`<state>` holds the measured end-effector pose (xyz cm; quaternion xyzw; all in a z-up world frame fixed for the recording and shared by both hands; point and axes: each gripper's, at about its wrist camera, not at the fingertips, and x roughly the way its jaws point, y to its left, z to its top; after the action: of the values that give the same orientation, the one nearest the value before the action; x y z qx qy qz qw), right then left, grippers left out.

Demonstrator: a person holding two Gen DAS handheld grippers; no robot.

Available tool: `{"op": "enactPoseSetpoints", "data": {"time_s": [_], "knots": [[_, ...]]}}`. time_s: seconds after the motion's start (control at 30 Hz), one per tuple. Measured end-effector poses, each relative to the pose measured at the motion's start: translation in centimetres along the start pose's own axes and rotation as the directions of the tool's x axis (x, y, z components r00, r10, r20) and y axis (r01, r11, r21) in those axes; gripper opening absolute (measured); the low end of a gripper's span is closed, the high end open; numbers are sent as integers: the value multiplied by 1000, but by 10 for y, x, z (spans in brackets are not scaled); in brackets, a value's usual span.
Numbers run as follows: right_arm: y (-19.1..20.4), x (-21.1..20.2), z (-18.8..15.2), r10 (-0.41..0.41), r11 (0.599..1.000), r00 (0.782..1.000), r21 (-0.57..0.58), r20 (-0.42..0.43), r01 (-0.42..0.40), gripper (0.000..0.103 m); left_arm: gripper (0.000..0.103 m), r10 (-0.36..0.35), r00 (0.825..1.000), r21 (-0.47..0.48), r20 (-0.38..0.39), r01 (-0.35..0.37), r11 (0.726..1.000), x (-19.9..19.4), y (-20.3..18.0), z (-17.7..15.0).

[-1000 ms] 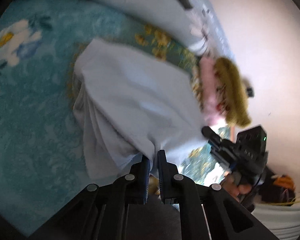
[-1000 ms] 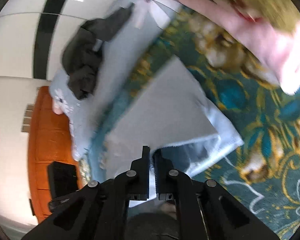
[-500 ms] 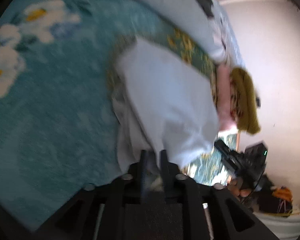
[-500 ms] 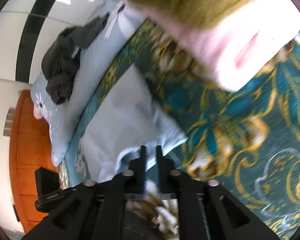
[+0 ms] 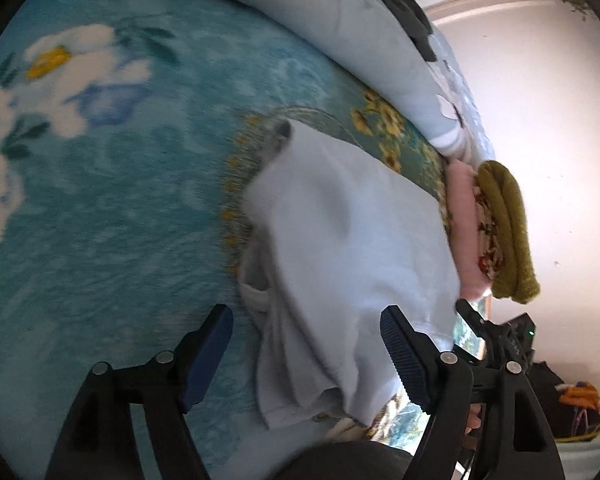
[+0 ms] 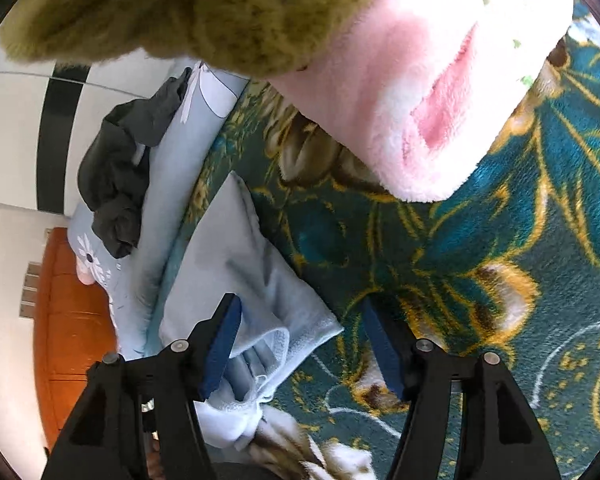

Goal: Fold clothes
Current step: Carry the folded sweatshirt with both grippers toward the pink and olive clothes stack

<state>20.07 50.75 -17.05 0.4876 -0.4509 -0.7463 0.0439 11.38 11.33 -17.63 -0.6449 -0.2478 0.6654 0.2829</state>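
A pale blue folded garment (image 5: 352,248) lies on the teal flowered blanket (image 5: 100,208). My left gripper (image 5: 306,350) is opening over its near edge; the cloth lies loose between the wide jaws, and the pads (image 5: 404,360) do not press it. In the right wrist view the same garment (image 6: 240,272) lies at the lower left. My right gripper (image 6: 300,344) is opening too, with one corner of the cloth by its left finger (image 6: 220,344) and nothing gripped. The other gripper (image 5: 500,344) shows at the right of the left wrist view.
A stack of folded clothes, olive (image 5: 508,232) on top and pink (image 5: 464,232) below, sits just beyond the garment and fills the top of the right wrist view (image 6: 420,80). A light blue quilt (image 5: 360,40) carries dark clothes (image 6: 120,168). An orange headboard (image 6: 68,320) stands behind.
Both grippers held the pale blue garment shut a second ago; both have let go and their jaws have spread wide. The garment now lies flat on the blanket, and both hands have sunk toward it.
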Motion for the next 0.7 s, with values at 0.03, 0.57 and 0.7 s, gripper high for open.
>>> {"op": "enactPoseSetpoints", "data": {"time_s": [0.03, 0.57, 0.7], "knots": [[0, 0, 0, 20, 1000, 1000, 9, -2, -20, 66, 79, -9, 1000, 4, -5, 9, 1000, 2, -1, 1], [8, 35, -1, 137, 984, 990, 123, -28, -132, 26, 41, -34, 999, -43, -15, 33, 999, 27, -16, 24], [20, 30, -1, 111, 989, 994, 101, -20, -108, 19, 24, -6, 1000, -86, 0, 6, 996, 23, -11, 22]]}}
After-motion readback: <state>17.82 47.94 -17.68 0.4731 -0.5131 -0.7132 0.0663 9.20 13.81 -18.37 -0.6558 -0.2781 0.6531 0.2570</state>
